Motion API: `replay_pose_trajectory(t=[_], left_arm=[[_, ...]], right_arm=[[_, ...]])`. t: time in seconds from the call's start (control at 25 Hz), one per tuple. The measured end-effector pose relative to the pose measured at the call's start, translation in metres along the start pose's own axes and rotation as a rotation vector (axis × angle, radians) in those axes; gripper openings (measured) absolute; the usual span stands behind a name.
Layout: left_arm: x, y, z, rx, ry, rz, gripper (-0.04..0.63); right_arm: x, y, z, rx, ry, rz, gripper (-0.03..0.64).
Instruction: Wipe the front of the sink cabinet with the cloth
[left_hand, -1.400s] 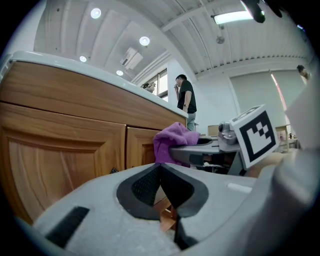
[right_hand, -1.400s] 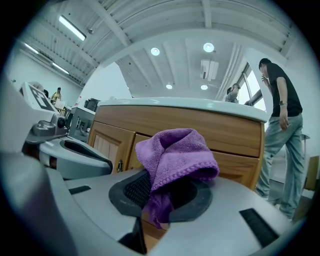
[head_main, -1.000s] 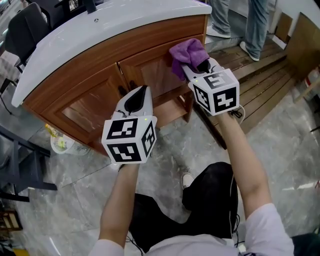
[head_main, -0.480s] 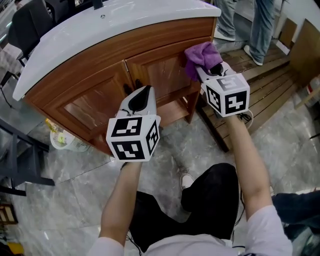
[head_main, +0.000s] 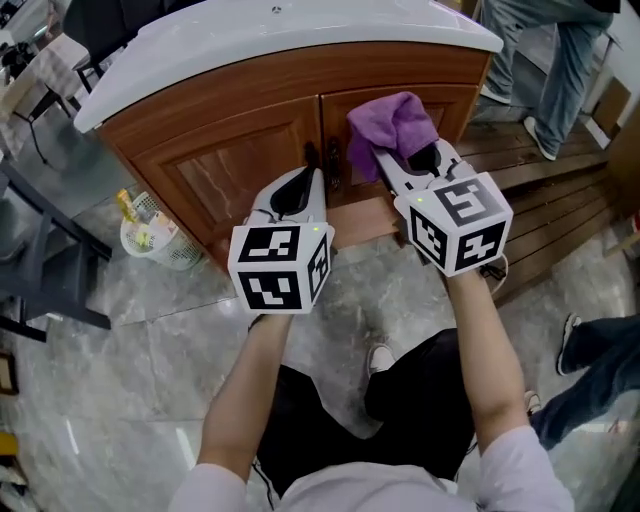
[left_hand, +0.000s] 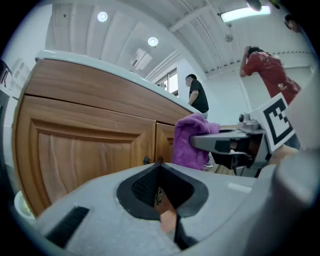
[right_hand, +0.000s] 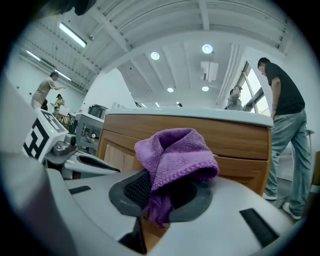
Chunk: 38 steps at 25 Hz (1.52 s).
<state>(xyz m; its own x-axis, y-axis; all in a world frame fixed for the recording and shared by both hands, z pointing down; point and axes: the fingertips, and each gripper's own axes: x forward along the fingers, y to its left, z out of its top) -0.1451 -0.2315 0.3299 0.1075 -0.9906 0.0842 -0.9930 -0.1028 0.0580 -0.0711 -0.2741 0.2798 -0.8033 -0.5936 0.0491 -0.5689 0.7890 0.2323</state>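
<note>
Right gripper (head_main: 405, 157), clamped on the cloth (head_main: 390, 125), has been carried leftward across the right door (head_main: 462, 100); left gripper (head_main: 300, 182) is kept closed, empty. Left door (head_main: 240, 160) is judged still unwiped.

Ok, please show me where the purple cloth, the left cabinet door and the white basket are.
purple cloth (head_main: 392, 125), head view, the middle of its bunched top.
left cabinet door (head_main: 252, 174), head view, its centre panel.
white basket (head_main: 174, 251), head view, its side wall.
</note>
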Motion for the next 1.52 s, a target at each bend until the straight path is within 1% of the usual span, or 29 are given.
replay_pose_trajectory(t=[0.2, 0.52, 0.8, 1.0, 1.2, 1.32, 1.52], left_arm=[[-0.033, 0.035, -0.002, -0.008, -0.005, 0.083, 0.005], [-0.096, 0.103, -0.014, -0.013, -0.008, 0.253, 0.005], [-0.141, 0.141, -0.019, -0.018, -0.008, 0.344, 0.005], [-0.162, 0.154, -0.028, -0.009, -0.002, 0.382, 0.005], [-0.17, 0.161, -0.033, -0.015, -0.005, 0.398, 0.005], [-0.171, 0.161, -0.036, -0.016, 0.0, 0.399, 0.005], [-0.165, 0.156, -0.035, -0.013, 0.001, 0.38, 0.005]], right_arm=[[0.015, 0.06, 0.02, 0.019, -0.041, 0.118, 0.067], [0.045, 0.154, 0.024, 0.043, -0.07, 0.298, 0.067], [0.075, 0.227, 0.023, 0.035, -0.074, 0.41, 0.067], [0.098, 0.265, 0.015, 0.003, -0.069, 0.448, 0.067], [0.119, 0.293, 0.006, -0.039, -0.054, 0.471, 0.067], [0.122, 0.296, -0.003, -0.069, -0.037, 0.469, 0.067], [0.121, 0.282, -0.006, -0.077, -0.031, 0.44, 0.067]])
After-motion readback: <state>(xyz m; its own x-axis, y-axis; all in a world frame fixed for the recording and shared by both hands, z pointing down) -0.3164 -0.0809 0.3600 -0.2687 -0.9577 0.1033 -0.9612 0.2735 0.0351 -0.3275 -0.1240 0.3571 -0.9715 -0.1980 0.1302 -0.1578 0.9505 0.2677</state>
